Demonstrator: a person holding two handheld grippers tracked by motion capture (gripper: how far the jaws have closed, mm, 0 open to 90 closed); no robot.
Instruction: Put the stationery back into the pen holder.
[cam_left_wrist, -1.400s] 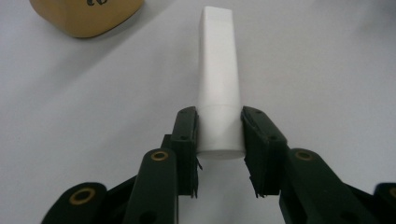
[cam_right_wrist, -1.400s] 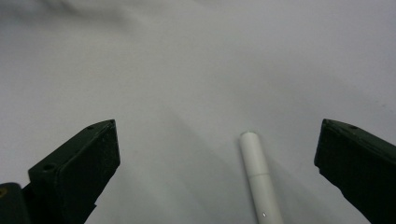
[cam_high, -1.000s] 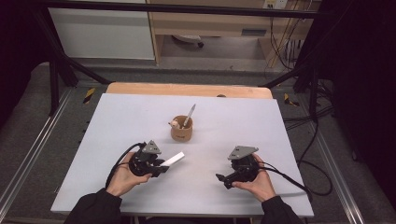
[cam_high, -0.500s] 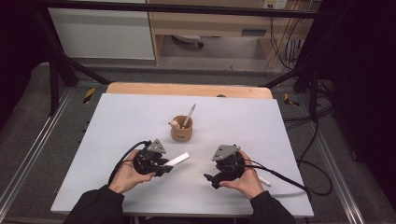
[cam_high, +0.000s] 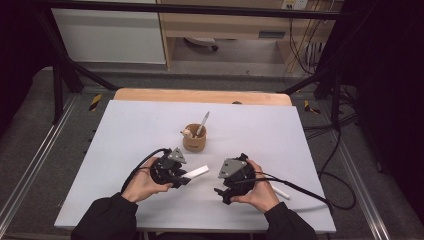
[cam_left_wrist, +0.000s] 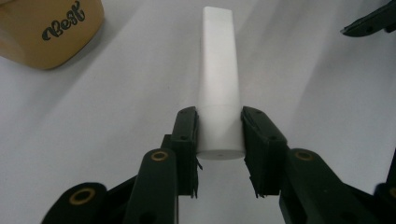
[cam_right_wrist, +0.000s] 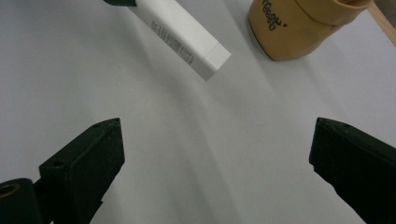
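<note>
My left tool (cam_left_wrist: 219, 135) clamps a white rectangular plastic tube (cam_left_wrist: 218, 84), its far end cut off. My right tool (cam_right_wrist: 212, 149) gapes wide below the tube, its jaw tips cropped.

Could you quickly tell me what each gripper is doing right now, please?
Left gripper: jaws shut on the white tube.
Right gripper: jaws open, holding nothing.
</note>
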